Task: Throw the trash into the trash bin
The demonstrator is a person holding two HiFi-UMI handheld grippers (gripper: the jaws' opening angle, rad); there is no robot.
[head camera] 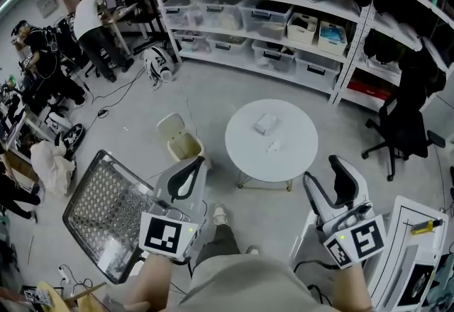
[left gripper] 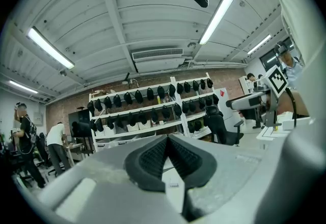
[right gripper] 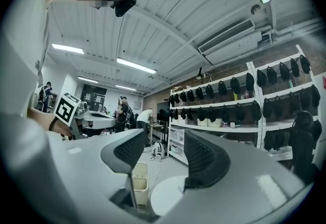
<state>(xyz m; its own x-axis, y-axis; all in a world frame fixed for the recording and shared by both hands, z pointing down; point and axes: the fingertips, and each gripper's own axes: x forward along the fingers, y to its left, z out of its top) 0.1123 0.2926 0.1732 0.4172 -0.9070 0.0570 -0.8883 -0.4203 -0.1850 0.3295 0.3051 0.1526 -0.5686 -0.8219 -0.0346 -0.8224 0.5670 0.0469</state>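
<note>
Two bits of trash (head camera: 264, 123) sit on the round white table (head camera: 301, 154), with the trash bin (head camera: 181, 139) just beside it on the floor. The left gripper (head camera: 188, 174) is pinched closed on nothing, and the right gripper (head camera: 323, 174) is spread apart, empty too.

White table (head camera: 292, 127); cream trash bin (head camera: 179, 139); white trash (head camera: 264, 123); black chair (head camera: 401, 130); grey floor (head camera: 206, 94).

You have bright, even light from long white ceiling tube lights (left gripper: 51, 47); shadows are soft; both gripper views bend and blacken at the corners.
</note>
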